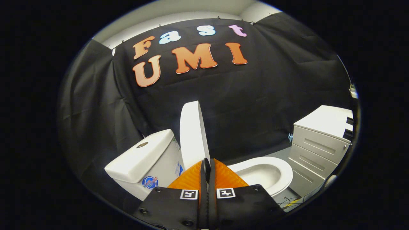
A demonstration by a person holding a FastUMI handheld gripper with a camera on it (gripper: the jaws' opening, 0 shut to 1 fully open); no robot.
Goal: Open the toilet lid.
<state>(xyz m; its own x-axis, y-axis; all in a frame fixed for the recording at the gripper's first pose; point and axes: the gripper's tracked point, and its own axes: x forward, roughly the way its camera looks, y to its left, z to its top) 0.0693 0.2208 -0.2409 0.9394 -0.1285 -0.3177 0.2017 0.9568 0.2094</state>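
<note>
The white toilet lid (191,134) stands raised, close to upright, beside the white tank (143,156). Its thin edge runs down toward my fingertips. To the right of the lid the seat (282,171) lies flat around the open bowl (260,174). My gripper (207,166) is shut, its two fingers pressed together with nothing visible between them. The tips sit just in front of the lid's lower edge; whether they touch it cannot be told.
A white drawer cabinet (319,143) stands to the right of the toilet. Black cloth walls close the booth behind and to the left. Some cables (292,201) lie on the grey floor by the bowl's base.
</note>
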